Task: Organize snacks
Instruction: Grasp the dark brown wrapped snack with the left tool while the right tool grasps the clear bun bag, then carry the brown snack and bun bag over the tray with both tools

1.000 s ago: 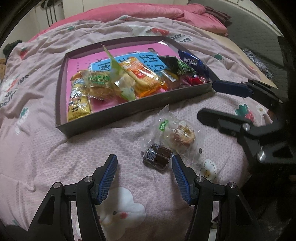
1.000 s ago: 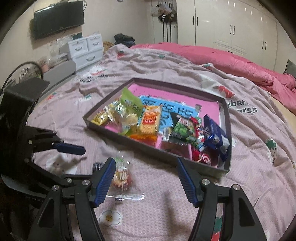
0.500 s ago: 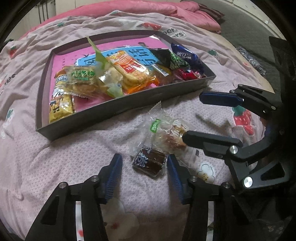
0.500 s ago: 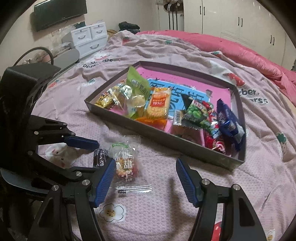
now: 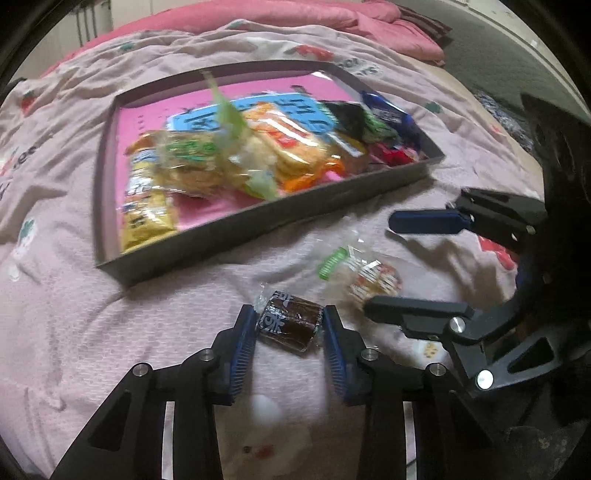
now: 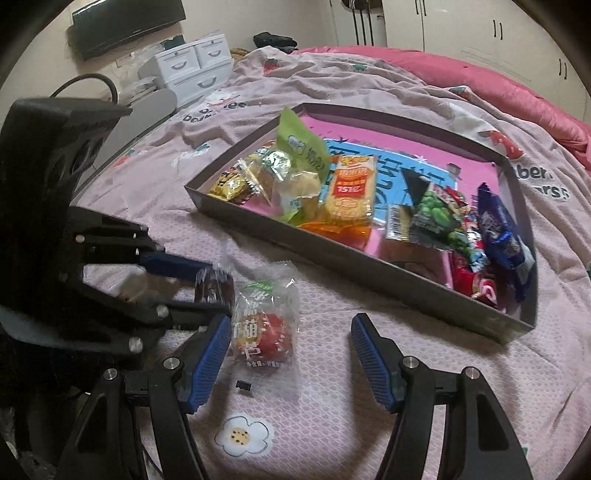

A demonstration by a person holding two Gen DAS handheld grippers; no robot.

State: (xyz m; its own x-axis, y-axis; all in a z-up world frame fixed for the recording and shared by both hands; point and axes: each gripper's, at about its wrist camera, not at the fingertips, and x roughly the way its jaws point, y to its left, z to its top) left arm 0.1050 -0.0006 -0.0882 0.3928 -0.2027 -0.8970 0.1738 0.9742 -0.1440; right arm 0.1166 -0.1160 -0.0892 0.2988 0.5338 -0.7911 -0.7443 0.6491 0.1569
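A small dark brown wrapped snack (image 5: 290, 325) lies on the bedsheet between the blue pads of my left gripper (image 5: 288, 314). Its jaws are closing and both pads touch the wrapper's ends. The right wrist view shows the same snack (image 6: 214, 290) in the left gripper (image 6: 184, 284). Beside it lies a clear packet with a red-orange treat (image 6: 264, 325). My right gripper (image 6: 291, 332) stands open over that packet, which sits close to its left finger. The grey tray (image 5: 258, 218) with a pink floor holds several snack packs.
The lilac printed bedsheet (image 6: 332, 424) covers the bed, with a pink duvet (image 6: 461, 70) at the far side. White drawers (image 6: 192, 66) and a wall screen (image 6: 122, 22) stand beyond the bed. The tray's near wall (image 6: 369, 258) lies just behind both loose snacks.
The left jaws have narrowed from wide apart to touching the brown snack. The right gripper has come down closer over the clear packet.
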